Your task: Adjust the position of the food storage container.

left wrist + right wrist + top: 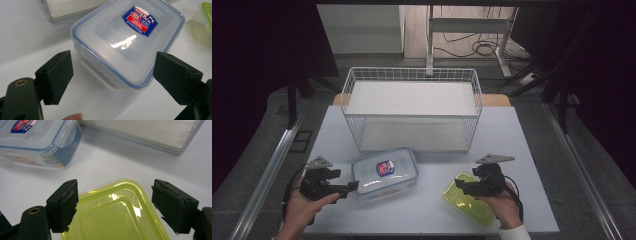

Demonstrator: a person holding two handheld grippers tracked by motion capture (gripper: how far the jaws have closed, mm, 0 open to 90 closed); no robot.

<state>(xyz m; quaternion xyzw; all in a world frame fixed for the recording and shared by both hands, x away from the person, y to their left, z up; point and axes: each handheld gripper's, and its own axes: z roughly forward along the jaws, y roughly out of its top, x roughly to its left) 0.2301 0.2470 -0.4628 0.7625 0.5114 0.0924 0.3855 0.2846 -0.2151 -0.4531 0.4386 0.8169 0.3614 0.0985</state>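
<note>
High view: both grippers sit w/ jaws apart, nothing gripped yet — work looks barely begun. Left gripper (353,187) points at the clear lock-lid container (385,172), which lies just ahead of its tips on the white table (512,150). Right gripper (460,187) hangs over the near end of the yellow-green container (469,206). Wire basket (412,107) stands beyond both, nothing inside as far as I can see — prob. where the boxes go, so grasp, lift and placing are all left.

Left gripper view: clear container (127,42) sits between and just past the open jaws — blue seal rim, red/blue label, lid on. Right gripper view: yellow-green container (115,212) lies under and between the jaws — translucent, glossy, rounded corners.
</note>
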